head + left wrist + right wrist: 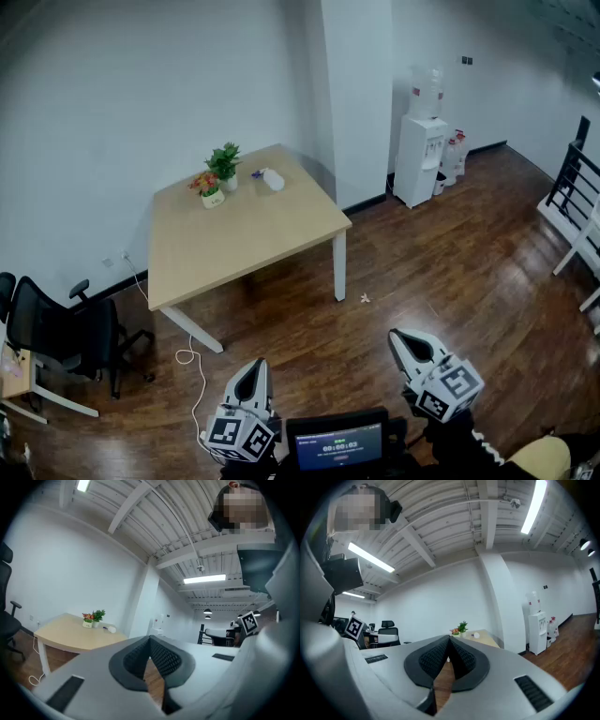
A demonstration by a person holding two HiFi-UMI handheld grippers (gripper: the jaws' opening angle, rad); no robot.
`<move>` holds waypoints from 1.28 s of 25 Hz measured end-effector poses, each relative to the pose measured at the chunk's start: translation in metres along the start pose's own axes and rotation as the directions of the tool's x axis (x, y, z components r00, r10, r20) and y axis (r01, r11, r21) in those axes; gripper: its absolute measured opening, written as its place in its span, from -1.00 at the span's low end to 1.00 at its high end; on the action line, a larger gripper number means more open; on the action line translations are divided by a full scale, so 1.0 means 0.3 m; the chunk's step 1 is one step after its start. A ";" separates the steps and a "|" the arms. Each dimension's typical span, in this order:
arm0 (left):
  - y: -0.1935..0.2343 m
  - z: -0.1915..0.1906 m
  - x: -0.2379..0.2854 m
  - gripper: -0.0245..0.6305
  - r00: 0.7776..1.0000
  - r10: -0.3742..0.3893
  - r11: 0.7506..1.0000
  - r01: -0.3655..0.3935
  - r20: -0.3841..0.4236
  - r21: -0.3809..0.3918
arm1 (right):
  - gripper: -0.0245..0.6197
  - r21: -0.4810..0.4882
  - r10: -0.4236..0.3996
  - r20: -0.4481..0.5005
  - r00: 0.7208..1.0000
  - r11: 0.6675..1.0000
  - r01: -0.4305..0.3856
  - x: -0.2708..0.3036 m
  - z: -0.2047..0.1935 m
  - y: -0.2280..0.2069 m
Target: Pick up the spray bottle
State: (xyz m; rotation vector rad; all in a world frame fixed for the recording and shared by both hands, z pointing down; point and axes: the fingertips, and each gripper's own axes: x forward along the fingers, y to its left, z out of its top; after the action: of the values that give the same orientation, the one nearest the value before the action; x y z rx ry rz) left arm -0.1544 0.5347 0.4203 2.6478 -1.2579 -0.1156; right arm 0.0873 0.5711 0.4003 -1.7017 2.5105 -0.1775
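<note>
Bottle (272,180) lies on the table (253,239) near its far edge, plants (217,176) at its 9 o'clock. Nothing done yet: left gripper (249,379) and right gripper (410,346) are both pinched shut, empty, well away at its 6 o'clock. Approach and grasp remain. Digits on the screen (339,444) are too small to read, and the bottle shows no legible label.

The left gripper (251,367) and the right gripper (397,336) are held side by side, well short of the table (253,236), both level and aimed roughly towards it, each with jaws closed tip to tip on nothing
</note>
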 end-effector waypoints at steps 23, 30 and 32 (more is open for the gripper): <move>0.341 0.164 0.933 -0.93 0.998 -0.035 0.999 0.036 0.054 -0.029 | -0.90 -0.051 0.012 -0.086 0.996 0.999 -0.016 0.784 0.100 -0.605; 0.507 0.172 1.221 -0.93 0.999 0.045 0.998 -0.044 0.014 -0.047 | -0.90 -0.123 0.050 -0.126 0.991 0.990 -0.066 1.130 0.148 -0.813; 0.535 0.194 1.321 -0.93 0.996 0.090 0.996 -0.090 0.013 0.002 | -0.90 -0.098 0.089 -0.149 0.985 0.990 -0.104 1.236 0.143 -0.889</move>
State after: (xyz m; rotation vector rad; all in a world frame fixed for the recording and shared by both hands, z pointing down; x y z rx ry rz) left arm -0.0342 0.1203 0.4058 2.5919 -1.3793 -0.1181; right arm 0.2016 0.1270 0.3917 -1.6541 2.7471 -0.1688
